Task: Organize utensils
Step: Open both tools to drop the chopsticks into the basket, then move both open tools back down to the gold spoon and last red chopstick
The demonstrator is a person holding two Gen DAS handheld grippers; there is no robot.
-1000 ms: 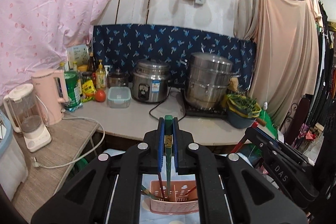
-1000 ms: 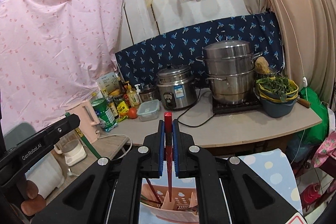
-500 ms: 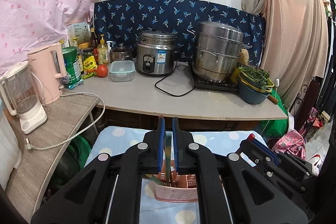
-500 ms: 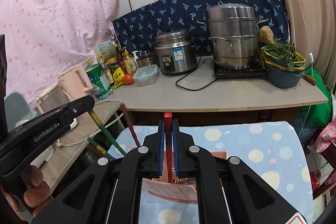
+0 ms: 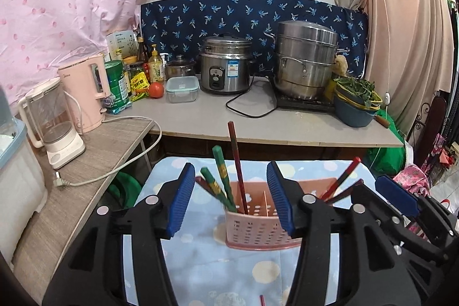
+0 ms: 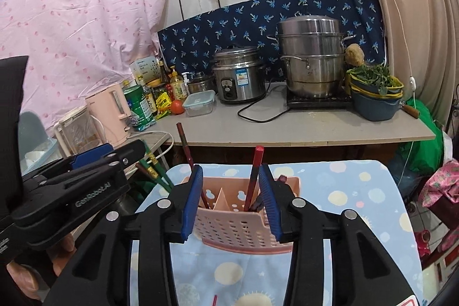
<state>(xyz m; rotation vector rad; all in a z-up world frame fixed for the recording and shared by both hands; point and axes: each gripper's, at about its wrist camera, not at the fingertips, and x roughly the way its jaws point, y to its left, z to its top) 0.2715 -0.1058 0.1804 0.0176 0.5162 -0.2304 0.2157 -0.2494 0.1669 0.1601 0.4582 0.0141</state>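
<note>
A pink perforated utensil basket (image 5: 252,228) stands on the blue dotted cloth (image 5: 218,271); it also shows in the right wrist view (image 6: 235,225). Green chopsticks (image 5: 219,177) and a dark red chopstick (image 5: 236,162) stand in its left compartment. Red chopsticks (image 5: 341,179) lean in its right compartment, one upright in the right wrist view (image 6: 254,177). My left gripper (image 5: 229,197) is open and empty above the left compartment. My right gripper (image 6: 229,197) is open and empty above the right compartment.
A grey counter (image 5: 258,125) behind holds a rice cooker (image 5: 225,68), a steamer pot (image 5: 305,59), a bowl of greens (image 5: 355,102), a lidded box (image 5: 182,88) and bottles. A pink kettle (image 5: 86,91) and a blender (image 5: 54,119) stand on the left table. A red chopstick tip (image 6: 214,300) lies on the cloth.
Both grippers have opened and let go: the green chopstick now stands in the left compartment and the red one in the right. Both grippers have moved down toward the basket.
</note>
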